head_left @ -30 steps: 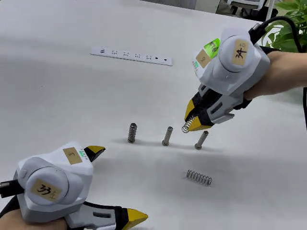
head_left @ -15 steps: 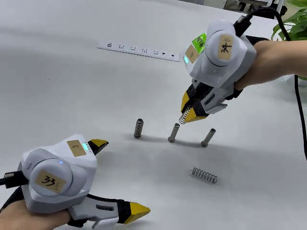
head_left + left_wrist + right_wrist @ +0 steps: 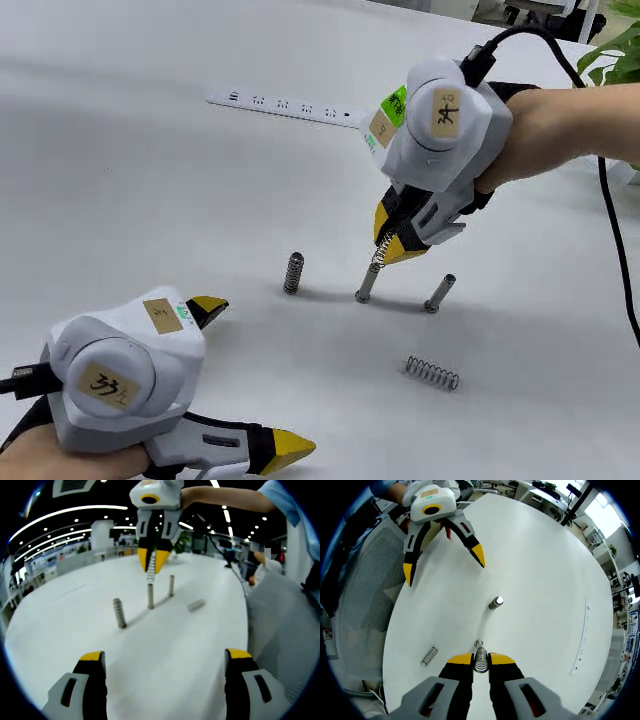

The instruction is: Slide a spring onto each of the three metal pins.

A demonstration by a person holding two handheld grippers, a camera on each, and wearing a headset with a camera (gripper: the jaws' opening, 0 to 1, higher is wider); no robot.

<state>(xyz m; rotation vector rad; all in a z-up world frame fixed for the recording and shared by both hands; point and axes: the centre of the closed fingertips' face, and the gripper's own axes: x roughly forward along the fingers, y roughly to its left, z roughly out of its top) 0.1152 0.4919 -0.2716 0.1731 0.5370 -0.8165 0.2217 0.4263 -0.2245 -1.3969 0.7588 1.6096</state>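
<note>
ok so the right gripper (image 3: 392, 243) is up over the row of pins, tips pointing down, jaws pinched tight on a spring (image 3: 380, 254) near its upper end; the spring hangs out below the yellow tips and its bottom end sits right at the top of the middle pin (image 3: 367, 283); honestly can't tell whether it's over the tip or just touching it; in the right gripper view the pin top peeks out just past the spring, dead ahead of the jaws

the left gripper (image 3: 247, 376) is low and close to the person, well apart from the pins, jaws spread wide with nothing between them; in the left gripper view all three pins stand ahead of it, in the gap between its two jaws, with the right gripper above them

the sprung pin (image 3: 293, 272), at the end of the row nearest the left gripper, has a spring on it; the bare pin (image 3: 439, 292) stands on the other side of the right gripper's tips, near them but not touched; a loose spring (image 3: 432, 373) lies flat on the white table (image 3: 120, 200), well off to the side of the left gripper's open jaws and nearer the person than the bare pin, touching nothing

way beyond the right gripper a white power strip (image 3: 290, 107) lies on the table
</note>
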